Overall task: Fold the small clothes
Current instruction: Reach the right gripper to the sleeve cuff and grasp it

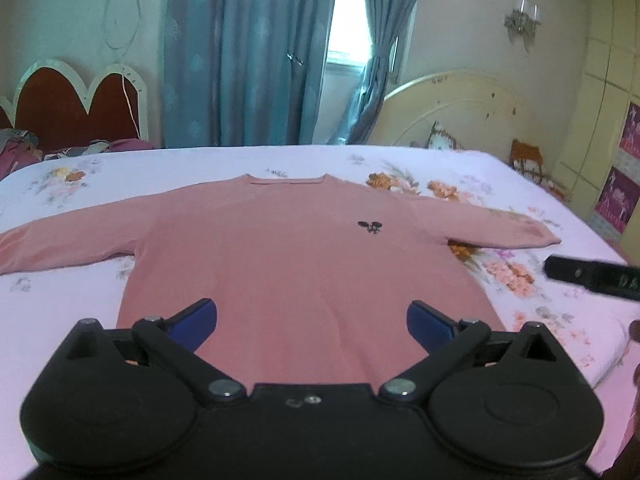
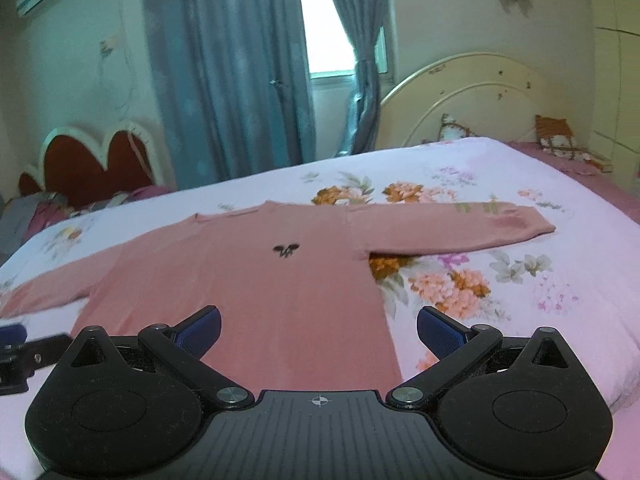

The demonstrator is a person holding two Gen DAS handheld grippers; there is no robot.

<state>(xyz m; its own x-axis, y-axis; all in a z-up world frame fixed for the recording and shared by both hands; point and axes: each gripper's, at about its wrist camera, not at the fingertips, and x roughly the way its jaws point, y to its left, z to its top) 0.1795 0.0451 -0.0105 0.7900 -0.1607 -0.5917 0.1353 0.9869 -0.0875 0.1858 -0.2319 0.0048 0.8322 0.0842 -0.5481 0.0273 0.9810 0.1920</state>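
A pink long-sleeved top (image 1: 288, 248) lies face up and spread flat on the bed (image 1: 208, 168), on a pale floral sheet. Its neckline points toward the blue curtains (image 1: 248, 52), its hem lies nearest the cameras, and both sleeves reach out to the sides. A small dark motif (image 1: 370, 227) sits on the chest.

Both claws hover above the hem end of the top, and neither touches cloth. The left claw (image 1: 312, 322) has its blue pads wide apart over the middle of the hem, holding nothing. The right claw (image 2: 319, 330) also stands apart and empty, over the hem corner on the side of the right sleeve (image 2: 460, 228). Each claw's black body shows at the edge of the other's view, so the two are side by side.

Judging from this, folding has not begun: the top is laid out and smoothed, with no crease or fold visible. The step in hand looks like the approach for the first grasp.

The next move likely calls for each claw to come down on an edge of the top, either a sleeve end or a hem corner. It should pinch only the top's fabric, not the sheet under it, then carry it over the body of the top. The knit looks soft and may drag or bunch if only one layer is caught.
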